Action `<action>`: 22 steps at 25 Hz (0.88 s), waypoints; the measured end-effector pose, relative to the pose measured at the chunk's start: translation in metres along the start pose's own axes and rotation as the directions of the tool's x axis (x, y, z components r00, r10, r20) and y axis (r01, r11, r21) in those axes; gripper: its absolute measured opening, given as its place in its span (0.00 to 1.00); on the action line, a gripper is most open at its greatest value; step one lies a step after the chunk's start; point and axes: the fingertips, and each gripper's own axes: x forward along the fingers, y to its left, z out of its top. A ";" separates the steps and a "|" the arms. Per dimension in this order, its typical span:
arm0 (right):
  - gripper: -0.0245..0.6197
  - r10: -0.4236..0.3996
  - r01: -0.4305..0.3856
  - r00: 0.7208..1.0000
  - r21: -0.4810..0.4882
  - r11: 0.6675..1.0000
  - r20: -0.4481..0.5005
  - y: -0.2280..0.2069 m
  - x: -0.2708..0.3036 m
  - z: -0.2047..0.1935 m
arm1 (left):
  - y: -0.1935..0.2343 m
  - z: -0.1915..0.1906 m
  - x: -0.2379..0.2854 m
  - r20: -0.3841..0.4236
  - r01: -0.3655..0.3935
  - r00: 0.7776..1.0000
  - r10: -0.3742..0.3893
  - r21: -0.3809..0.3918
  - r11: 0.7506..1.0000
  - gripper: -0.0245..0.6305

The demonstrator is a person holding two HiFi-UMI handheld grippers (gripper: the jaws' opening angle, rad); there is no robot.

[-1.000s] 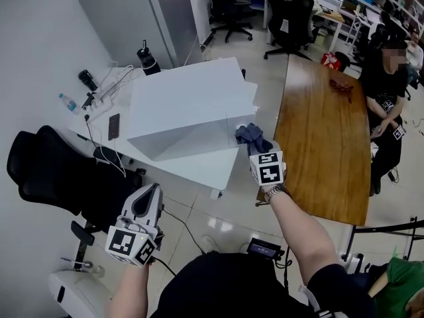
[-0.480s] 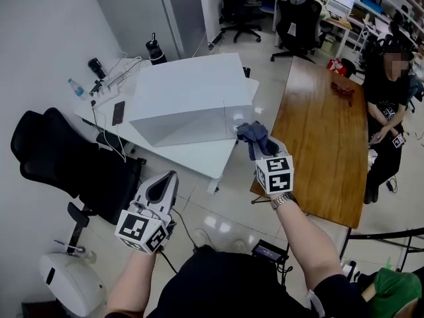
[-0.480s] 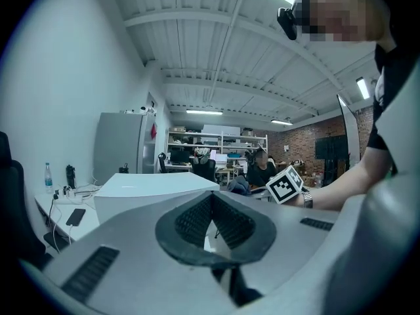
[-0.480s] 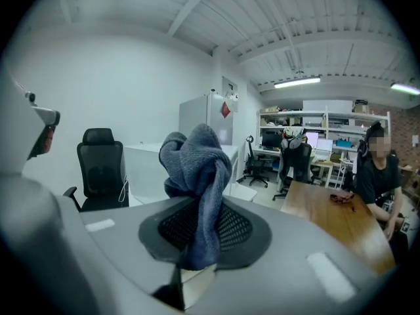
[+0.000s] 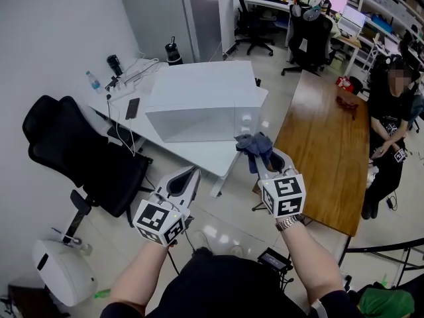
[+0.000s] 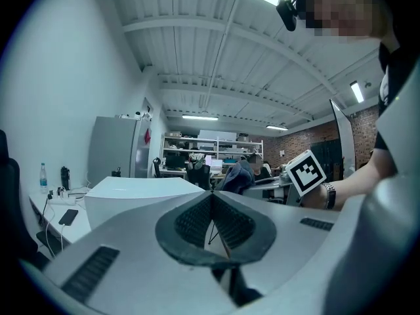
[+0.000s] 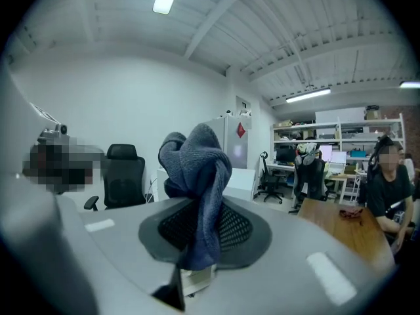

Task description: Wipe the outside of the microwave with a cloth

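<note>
Grey-blue cloth [image 5: 254, 144] is pinched in our right gripper [image 5: 264, 156], near the front right corner of the white microwave [image 5: 199, 95] at the right end of the table [image 5: 199, 154]. Our left gripper [image 5: 187, 177] is closed on nothing. We should lay the cloth flat and sweep evenly.

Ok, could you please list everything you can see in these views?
white box-shaped microwave: one, white, on the white table
dark blue-grey cloth: one, bunched in the right gripper, near the microwave's front right corner
brown wooden table: one, brown, right of the microwave
black office chair: one, black, left of the white table
flat black phone: one, black, on the white table's left end
seated person: one, dressed in black, far right
left gripper: one, grey, shut and empty, lower left
right gripper: one, grey, shut on the cloth
</note>
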 end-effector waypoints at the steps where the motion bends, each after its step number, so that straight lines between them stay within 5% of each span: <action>1: 0.14 0.008 -0.008 1.000 -0.002 1.000 0.007 0.004 -0.005 0.003 | -0.003 0.000 -0.001 0.003 0.002 1.000 -0.002 0.000 1.000 0.04; 22: 0.14 0.108 -0.105 0.991 -0.042 0.994 0.084 0.052 -0.044 0.039 | -0.014 0.011 -0.005 0.029 -0.023 0.999 0.022 0.030 0.999 0.04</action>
